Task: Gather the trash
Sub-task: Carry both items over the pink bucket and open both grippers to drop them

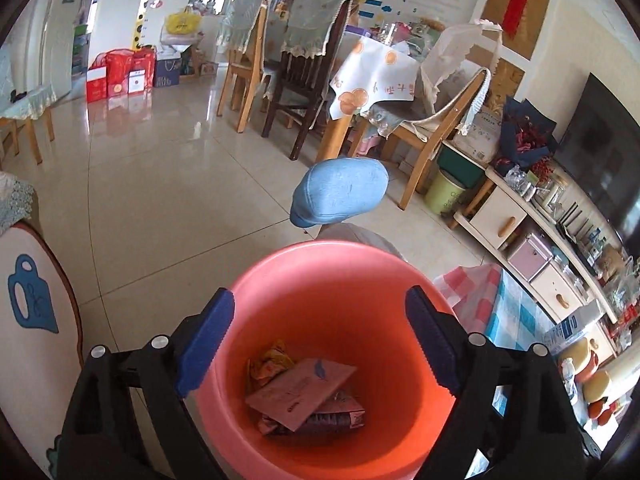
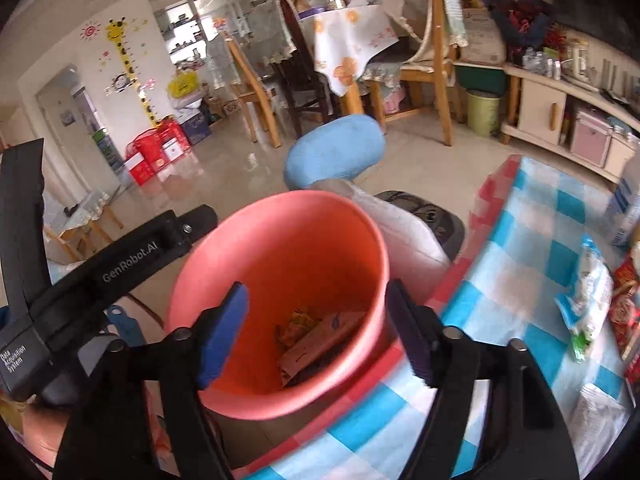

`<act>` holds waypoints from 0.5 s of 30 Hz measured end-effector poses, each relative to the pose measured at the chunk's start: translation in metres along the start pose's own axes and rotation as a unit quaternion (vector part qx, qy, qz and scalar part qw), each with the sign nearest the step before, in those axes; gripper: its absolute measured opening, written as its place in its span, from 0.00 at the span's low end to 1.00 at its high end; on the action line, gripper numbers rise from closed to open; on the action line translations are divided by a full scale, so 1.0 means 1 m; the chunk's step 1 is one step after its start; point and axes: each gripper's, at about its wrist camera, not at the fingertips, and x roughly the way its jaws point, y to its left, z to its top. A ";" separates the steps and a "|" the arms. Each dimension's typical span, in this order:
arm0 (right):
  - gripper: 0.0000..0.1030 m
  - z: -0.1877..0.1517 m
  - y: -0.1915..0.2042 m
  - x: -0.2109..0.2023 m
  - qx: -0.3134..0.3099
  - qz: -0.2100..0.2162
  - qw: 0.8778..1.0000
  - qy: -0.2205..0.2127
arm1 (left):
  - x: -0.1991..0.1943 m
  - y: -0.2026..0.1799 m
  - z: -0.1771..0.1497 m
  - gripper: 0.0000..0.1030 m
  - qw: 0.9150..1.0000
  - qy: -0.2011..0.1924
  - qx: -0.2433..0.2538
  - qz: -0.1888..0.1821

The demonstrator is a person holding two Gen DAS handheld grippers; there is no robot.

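A salmon-pink bucket (image 1: 340, 280) stands beside the checked table, directly below both grippers. In its bottom lie a pink flat wrapper (image 1: 304, 392), a crumpled yellow wrapper (image 1: 272, 360) and a dark packet (image 1: 340, 416). My left gripper (image 1: 320, 340) hangs open over the bucket mouth with nothing between its blue pads. My right gripper (image 2: 316, 332) is open too, above the bucket's (image 2: 288, 248) near rim, and it is empty. On the checked tablecloth (image 2: 520, 240) to the right lie a white-and-green wrapper (image 2: 588, 288), a red packet (image 2: 624, 312) and a white wrapper (image 2: 596, 412).
The black housing of the left tool (image 2: 120, 264) crosses the left side of the right wrist view. A blue padded chair back (image 1: 340, 192) rises just behind the bucket. Wooden chairs, a dining table, a green bin (image 1: 444, 196) and a low TV cabinet (image 1: 500, 220) stand beyond on tiled floor.
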 end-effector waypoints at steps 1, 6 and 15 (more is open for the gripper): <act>0.79 -0.002 -0.002 -0.006 0.001 -0.009 1.000 -0.005 | -0.003 -0.004 -0.001 0.86 1.000 -0.002 0.007 -0.001; 0.86 -0.015 -0.022 -0.032 0.001 -0.060 0.998 -0.022 | -0.012 -0.029 -0.007 0.87 0.999 -0.015 0.044 -0.009; 0.90 -0.033 -0.060 -0.074 -0.002 -0.123 0.991 -0.058 | -0.025 -0.075 -0.025 0.89 0.994 -0.026 0.099 -0.027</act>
